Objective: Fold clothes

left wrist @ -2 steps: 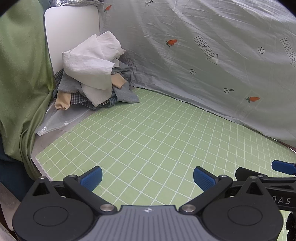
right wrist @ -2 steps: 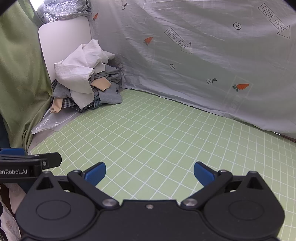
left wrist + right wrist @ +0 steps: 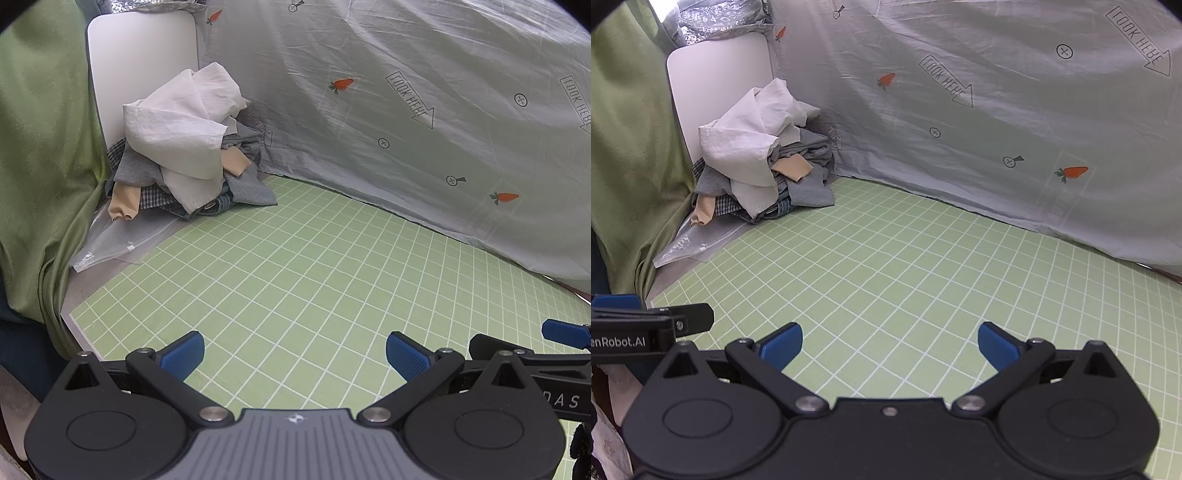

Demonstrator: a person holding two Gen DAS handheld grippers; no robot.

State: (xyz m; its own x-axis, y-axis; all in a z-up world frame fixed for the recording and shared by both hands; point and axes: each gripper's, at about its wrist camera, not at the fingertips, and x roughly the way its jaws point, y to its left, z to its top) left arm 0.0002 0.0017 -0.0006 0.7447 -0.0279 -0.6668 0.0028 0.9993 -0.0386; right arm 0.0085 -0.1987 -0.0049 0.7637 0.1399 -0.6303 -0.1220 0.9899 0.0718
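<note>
A heap of crumpled clothes (image 3: 184,162) lies at the far left corner of the green grid mat (image 3: 314,280): a white garment on top, grey, beige and checked pieces below. It also shows in the right wrist view (image 3: 757,162). My left gripper (image 3: 294,355) is open and empty, low over the mat's near edge, far from the heap. My right gripper (image 3: 890,345) is open and empty, beside it on the right. The right gripper's blue fingertip (image 3: 565,334) shows at the left view's right edge; the left gripper's body (image 3: 646,328) shows at the right view's left edge.
A grey sheet (image 3: 424,129) printed with carrots and arrows hangs along the back. A green cloth (image 3: 40,155) hangs on the left. A white board (image 3: 144,62) stands behind the heap. A clear plastic bag (image 3: 118,243) lies by the mat's left edge.
</note>
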